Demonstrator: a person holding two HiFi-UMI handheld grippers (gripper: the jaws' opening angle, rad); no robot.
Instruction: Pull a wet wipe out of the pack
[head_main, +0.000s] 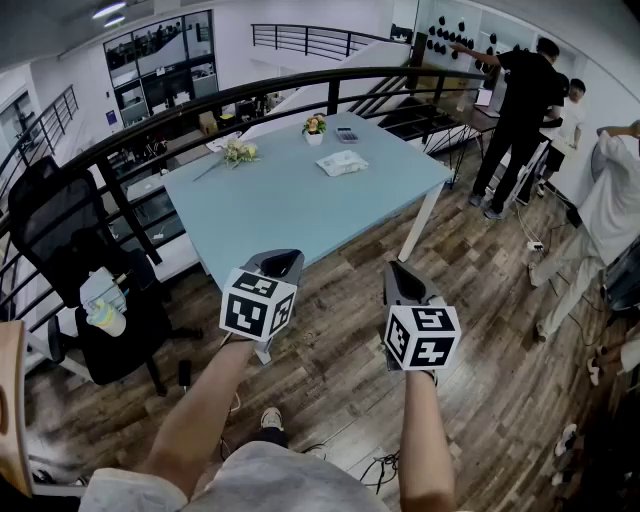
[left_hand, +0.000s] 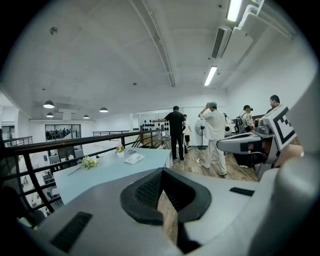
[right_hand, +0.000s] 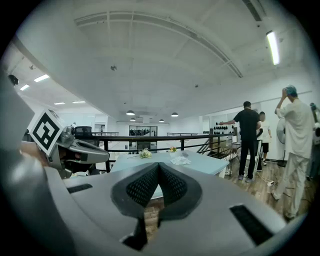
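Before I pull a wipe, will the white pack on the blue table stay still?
The wet wipe pack looks flat and soft, so it probably bends when gripped. It lies loose on the smooth table, so it may slide or lift under a pull unless held down.

Dark wood-plank floor (head_main: 480, 330) across the lower and right parts of the head view, with a pale blue table (head_main: 290, 200) on white legs at centre and a black office chair (head_main: 60, 225) at left. Behind the table, a curved black railing (head_main: 331, 92) and, at upper left, glazed office windows (head_main: 160, 50). White ceiling (left_hand: 125, 60) with long strip lights (left_hand: 210, 76) at upper right of the left gripper view; people (head_main: 520, 110) standing at upper right of the head view.
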